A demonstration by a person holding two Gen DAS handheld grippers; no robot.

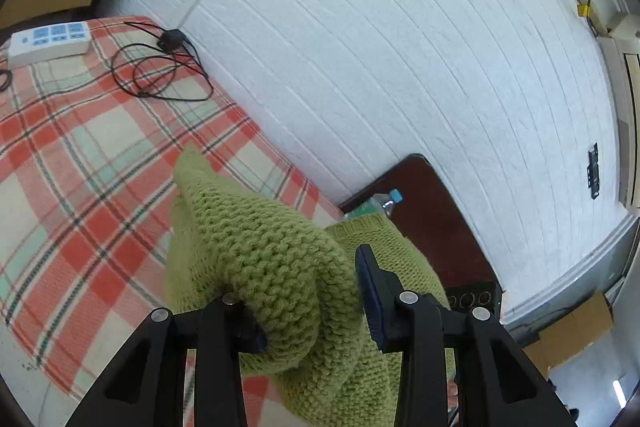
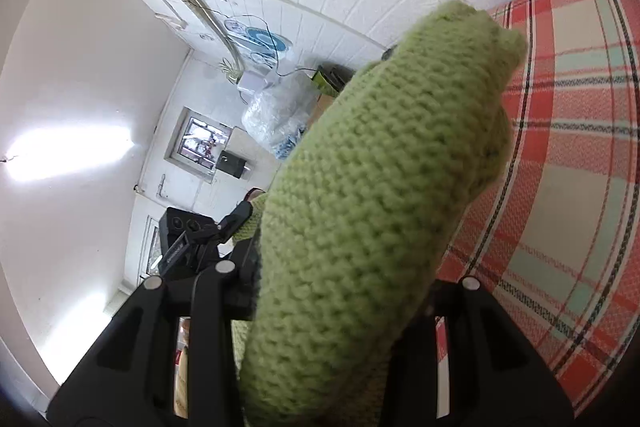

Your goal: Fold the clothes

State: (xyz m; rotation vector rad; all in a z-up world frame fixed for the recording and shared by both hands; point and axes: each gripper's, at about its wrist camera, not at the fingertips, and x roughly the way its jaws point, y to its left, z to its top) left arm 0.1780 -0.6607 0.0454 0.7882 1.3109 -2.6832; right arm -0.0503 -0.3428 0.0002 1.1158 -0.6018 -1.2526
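Observation:
A light green knitted sweater (image 1: 272, 259) is lifted off the red, cream and teal plaid blanket (image 1: 80, 167). My left gripper (image 1: 308, 311) is shut on a thick bunched fold of it; the blue pad (image 1: 370, 295) of one finger presses the knit, and the other fingertip is buried in it. In the right wrist view the sweater (image 2: 380, 187) bulges between the fingers of my right gripper (image 2: 332, 307) and hides both tips; the fingers close in on the fold. The left gripper (image 2: 240, 217) shows there at the left, clamped on a green edge above the blanket (image 2: 560, 147).
A white power strip (image 1: 48, 41) and a loose black cable (image 1: 160, 71) lie on the blanket's far end. A white brick wall (image 1: 400, 47) runs along the bed. A water bottle (image 1: 380, 203) stands on dark wood furniture (image 1: 432, 235). A stuffed plastic bag (image 2: 276, 115) sits by the wall.

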